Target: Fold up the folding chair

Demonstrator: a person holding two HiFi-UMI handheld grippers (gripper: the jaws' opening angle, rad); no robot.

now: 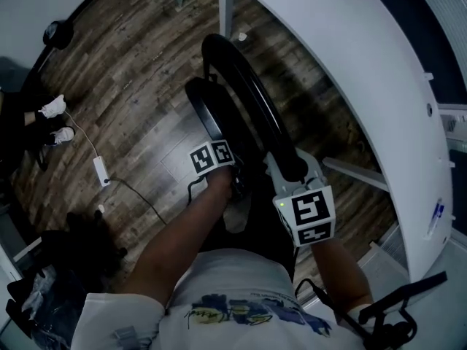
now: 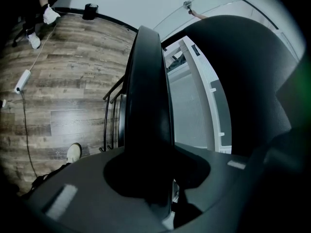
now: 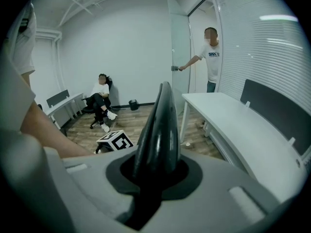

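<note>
The black folding chair [image 1: 252, 100] stands on the wood floor below me, its two black panels close together and seen edge-on. My left gripper [image 1: 221, 146] is shut on the edge of the shorter left panel [image 2: 148, 96], which runs straight up between its jaws. The larger panel [image 2: 248, 76] fills the right of the left gripper view. My right gripper [image 1: 290, 173] is shut on the near end of the longer right panel [image 3: 158, 125]. The chair's thin metal legs [image 2: 111, 115] show beside the left panel. The left gripper's marker cube [image 3: 114, 141] shows in the right gripper view.
A white curved desk [image 1: 350, 64] stands close on the right of the chair. A power strip [image 1: 101, 170] and its cable lie on the floor to the left. A seated person [image 3: 99, 101] is at the far wall. Another person [image 3: 210, 57] stands at the glass door.
</note>
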